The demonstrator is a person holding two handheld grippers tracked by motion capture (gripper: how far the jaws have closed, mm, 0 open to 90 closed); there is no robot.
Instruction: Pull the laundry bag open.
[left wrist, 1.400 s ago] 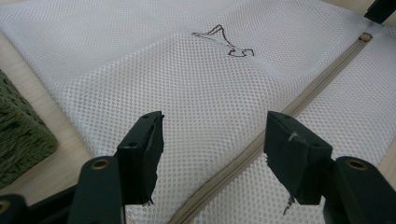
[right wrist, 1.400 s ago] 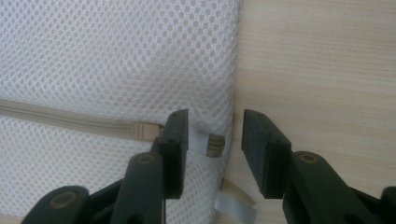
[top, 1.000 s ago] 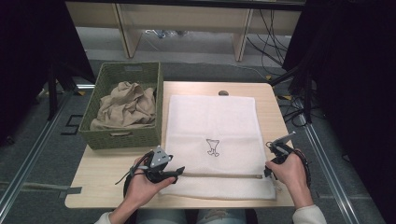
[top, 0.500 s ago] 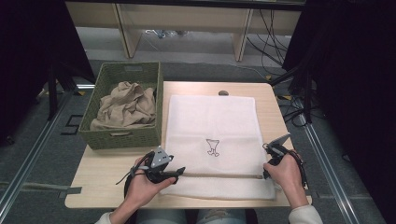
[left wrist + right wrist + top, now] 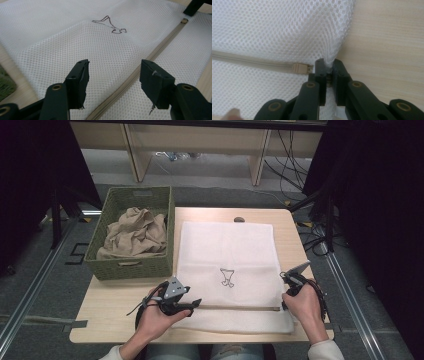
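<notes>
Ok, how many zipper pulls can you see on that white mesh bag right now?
1. The beige zipper pull sits at the end of the zipper on the white mesh bag, just beside the right gripper, which pinches the mesh there. Another could be hidden near the left gripper.

I see the mesh bag (image 5: 227,270) lying flat on the worktop (image 5: 115,307), with the basket (image 5: 132,262) just left of it. Crumpled cloth (image 5: 134,232) sits in the basket.
</notes>
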